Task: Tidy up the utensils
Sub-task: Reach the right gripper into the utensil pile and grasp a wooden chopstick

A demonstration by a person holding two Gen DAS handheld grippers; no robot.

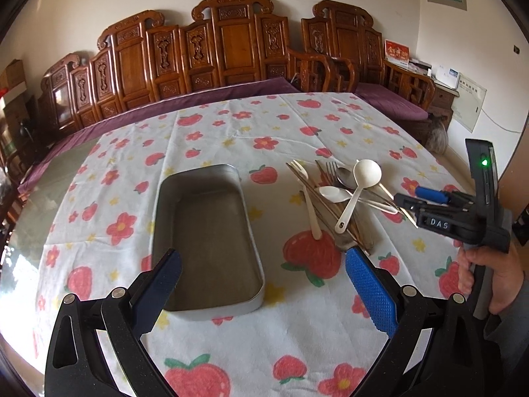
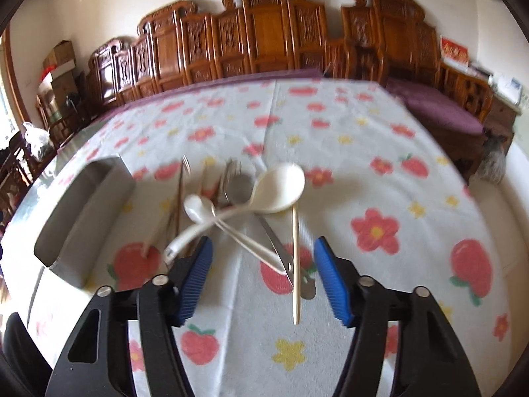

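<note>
metal tray (image 1: 211,309) | long axis runs away from left claw (image 1: 263,284)

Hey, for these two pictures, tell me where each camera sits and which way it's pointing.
Left wrist: on the left gripper, angled down over the metal tray; its open blue fingers show, plus the right gripper and the hand holding it.
Right wrist: on the right gripper, angled down at the utensil pile; its blue fingers show, apart, gripping nothing.
Shared: tray, utensils, strawberry tablecloth, carved wooden bench.

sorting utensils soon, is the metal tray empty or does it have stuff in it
Empty: the metal tray shows a bare floor; the utensils lie piled beside it.
</note>
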